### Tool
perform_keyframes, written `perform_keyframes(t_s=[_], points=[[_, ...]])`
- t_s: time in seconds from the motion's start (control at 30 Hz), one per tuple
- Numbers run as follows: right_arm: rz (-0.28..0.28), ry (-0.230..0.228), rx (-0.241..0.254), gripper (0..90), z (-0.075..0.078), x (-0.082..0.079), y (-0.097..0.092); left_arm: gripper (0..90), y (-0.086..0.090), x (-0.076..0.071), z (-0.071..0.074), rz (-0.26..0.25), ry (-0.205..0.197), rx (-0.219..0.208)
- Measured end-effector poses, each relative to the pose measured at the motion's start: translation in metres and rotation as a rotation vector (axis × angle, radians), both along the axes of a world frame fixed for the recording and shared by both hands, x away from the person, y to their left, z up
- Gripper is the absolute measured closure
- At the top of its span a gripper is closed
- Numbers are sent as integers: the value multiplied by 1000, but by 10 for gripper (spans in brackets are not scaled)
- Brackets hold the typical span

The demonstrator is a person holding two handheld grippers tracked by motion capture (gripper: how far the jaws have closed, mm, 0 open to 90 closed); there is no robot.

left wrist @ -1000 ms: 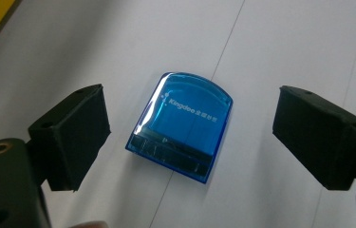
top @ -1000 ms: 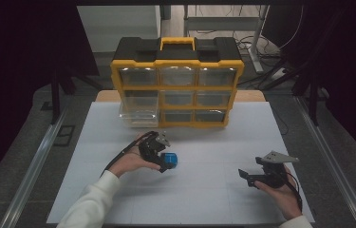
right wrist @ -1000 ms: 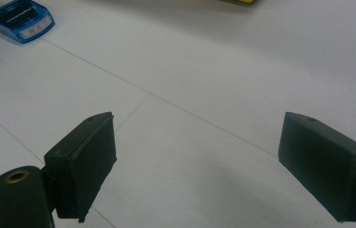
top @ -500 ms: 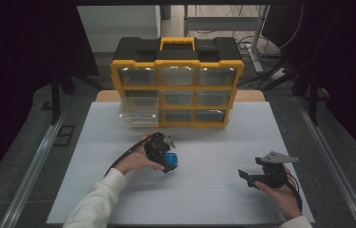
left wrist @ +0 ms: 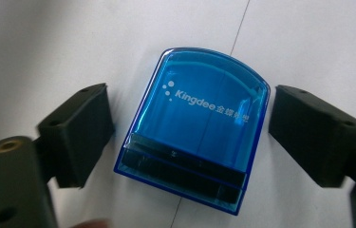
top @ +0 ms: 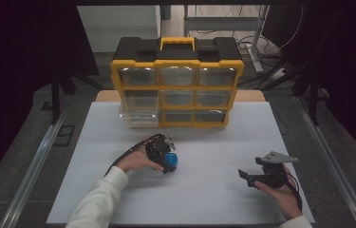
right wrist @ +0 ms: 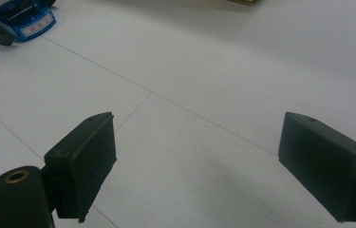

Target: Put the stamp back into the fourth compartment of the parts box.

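Right gripper [top: 250, 177] rests near the front right of the white tabletop [top: 213, 199], fingers spread wide with nothing between them; it takes no part in the work at present.

Left gripper [left wrist: 190, 137] stands over the blue box [left wrist: 197, 128], a small translucent case lying flat on the tabletop just left of centre. Its fingers have just been closing a little but remain spread, one on either side of the box, with a visible gap on each side. Judgement: the grasp is lined up, not yet made; closing, lifting and placing remain.

Behind, the yellow organizer [top: 177, 80] stands upright at the far edge, its lower left drawer [top: 140, 114] pulled out, a likely destination.
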State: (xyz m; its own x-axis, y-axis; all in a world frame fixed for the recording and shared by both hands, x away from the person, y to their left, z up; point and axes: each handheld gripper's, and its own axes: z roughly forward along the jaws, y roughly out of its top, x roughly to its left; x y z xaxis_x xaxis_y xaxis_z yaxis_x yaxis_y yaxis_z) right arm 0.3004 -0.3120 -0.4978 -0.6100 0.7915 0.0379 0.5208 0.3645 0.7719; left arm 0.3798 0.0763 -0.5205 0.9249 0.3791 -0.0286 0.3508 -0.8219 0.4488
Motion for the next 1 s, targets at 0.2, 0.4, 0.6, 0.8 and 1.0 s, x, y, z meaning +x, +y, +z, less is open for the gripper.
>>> perform_keyframes(t_s=[0.2, 0.4, 0.6, 0.8, 1.0], points=[[-1, -2, 1, 125, 0, 0, 0, 393, 3, 0, 3, -4, -27, -18], [0, -4, 4, 126, 1, -1, -1, 412, 3, -3, 8, -16, -41, -27], [1, -6, 4, 125, 1, -1, -1, 412, 3, -9, 12, -8, -41, -57], [1, -7, 4, 125, 1, -1, -1, 412, 6, -16, 25, -5, -81, -99], [1, -9, 5, 125, 1, -1, -1, 412, 11, -23, 32, 4, -106, -120]])
